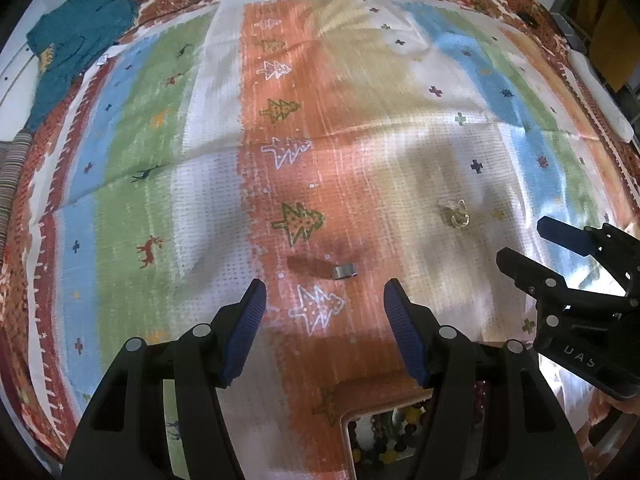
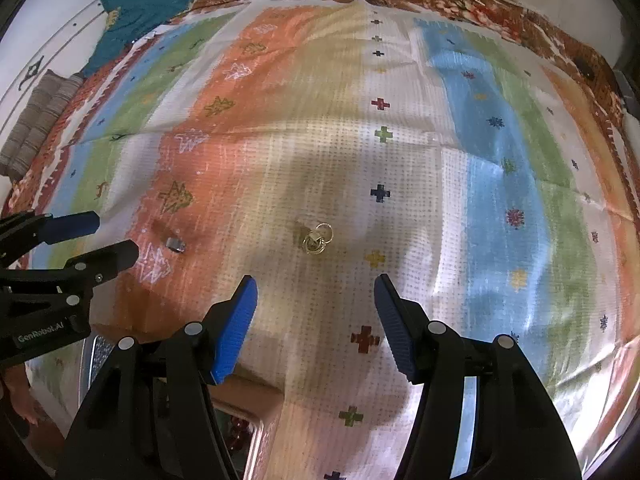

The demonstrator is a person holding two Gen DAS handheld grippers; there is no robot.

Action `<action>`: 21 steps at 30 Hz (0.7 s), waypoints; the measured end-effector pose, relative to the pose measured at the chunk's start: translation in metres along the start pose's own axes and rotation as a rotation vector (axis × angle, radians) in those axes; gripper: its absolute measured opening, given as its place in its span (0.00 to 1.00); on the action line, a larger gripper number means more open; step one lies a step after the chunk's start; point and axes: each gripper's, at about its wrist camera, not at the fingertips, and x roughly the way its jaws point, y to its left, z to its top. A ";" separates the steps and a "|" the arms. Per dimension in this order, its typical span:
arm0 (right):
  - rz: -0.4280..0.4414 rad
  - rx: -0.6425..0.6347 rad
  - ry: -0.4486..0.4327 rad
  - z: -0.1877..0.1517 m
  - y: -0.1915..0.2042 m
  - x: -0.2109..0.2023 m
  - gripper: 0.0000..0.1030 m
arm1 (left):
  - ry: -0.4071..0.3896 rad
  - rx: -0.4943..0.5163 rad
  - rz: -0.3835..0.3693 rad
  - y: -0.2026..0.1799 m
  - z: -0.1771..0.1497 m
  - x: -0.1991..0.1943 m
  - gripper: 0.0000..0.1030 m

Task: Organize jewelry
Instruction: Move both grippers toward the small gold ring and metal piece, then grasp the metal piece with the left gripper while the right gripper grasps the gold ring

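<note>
A silver band ring [image 1: 345, 271] lies on the striped cloth just ahead of my open, empty left gripper [image 1: 325, 308]; it also shows in the right wrist view [image 2: 175, 245]. A pair of gold rings [image 2: 317, 238] lies ahead of my open, empty right gripper [image 2: 316, 300]; in the left wrist view the gold rings [image 1: 456, 215] sit to the right. The right gripper [image 1: 520, 246] shows at the right edge of the left view; the left gripper [image 2: 112, 236] shows at the left edge of the right view. A wooden-framed jewelry box [image 1: 347, 412] with beads lies under the left gripper.
The colourful striped cloth [image 1: 200, 160] covers a patterned bedspread. A teal garment [image 1: 76, 36] lies at the far left corner. A grey folded fabric [image 2: 36, 120] lies at the left edge. A white long object [image 1: 600, 92] lies at the right edge.
</note>
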 end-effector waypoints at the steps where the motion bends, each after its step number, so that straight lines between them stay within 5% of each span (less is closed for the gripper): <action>1: 0.000 0.001 0.001 0.001 0.000 0.002 0.59 | 0.003 0.001 0.001 0.000 0.001 0.002 0.59; 21: -0.014 0.001 0.063 0.021 0.002 0.045 0.59 | 0.087 -0.002 -0.024 -0.002 0.014 0.037 0.45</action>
